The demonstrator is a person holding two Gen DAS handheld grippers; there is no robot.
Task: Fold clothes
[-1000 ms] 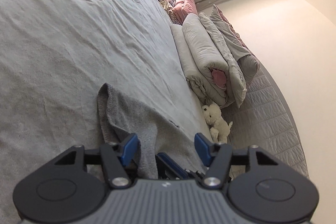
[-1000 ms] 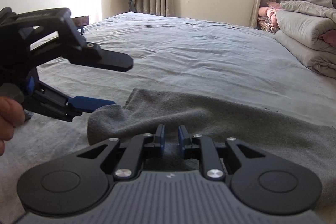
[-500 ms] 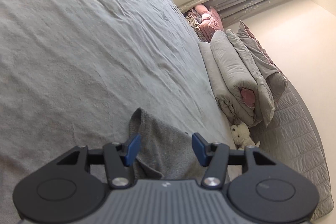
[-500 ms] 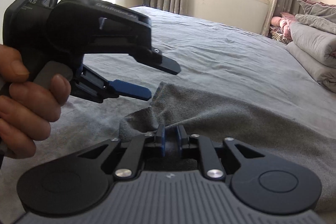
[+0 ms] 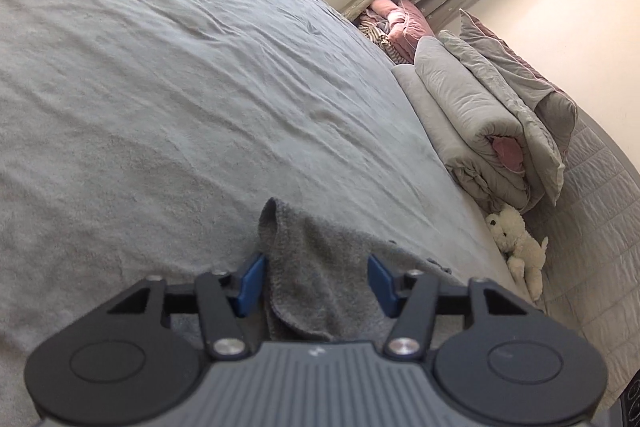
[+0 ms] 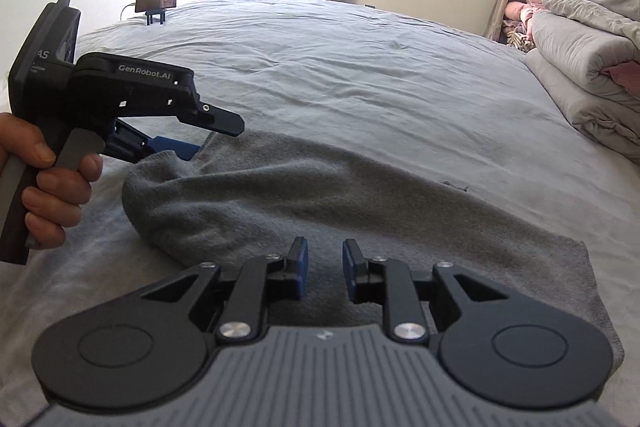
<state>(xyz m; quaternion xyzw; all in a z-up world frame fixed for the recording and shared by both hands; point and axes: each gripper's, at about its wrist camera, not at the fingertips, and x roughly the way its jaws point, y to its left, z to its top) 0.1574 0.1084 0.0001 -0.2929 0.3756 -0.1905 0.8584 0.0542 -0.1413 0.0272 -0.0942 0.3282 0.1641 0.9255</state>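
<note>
A dark grey garment [image 6: 320,195] lies spread across a light grey bed sheet [image 6: 360,75], its near-left end doubled over into a rounded fold. The left gripper [image 5: 316,281], held in a person's hand [image 6: 52,195], has its blue-padded fingers spread wide on either side of that folded end, one pad just beside the cloth. The right gripper [image 6: 324,269] hovers over the garment's near edge with its fingers parted and nothing between them. Folded quilts [image 6: 588,67] are stacked at the bed's right side, a white stuffed toy [image 5: 516,239] beside them
</note>
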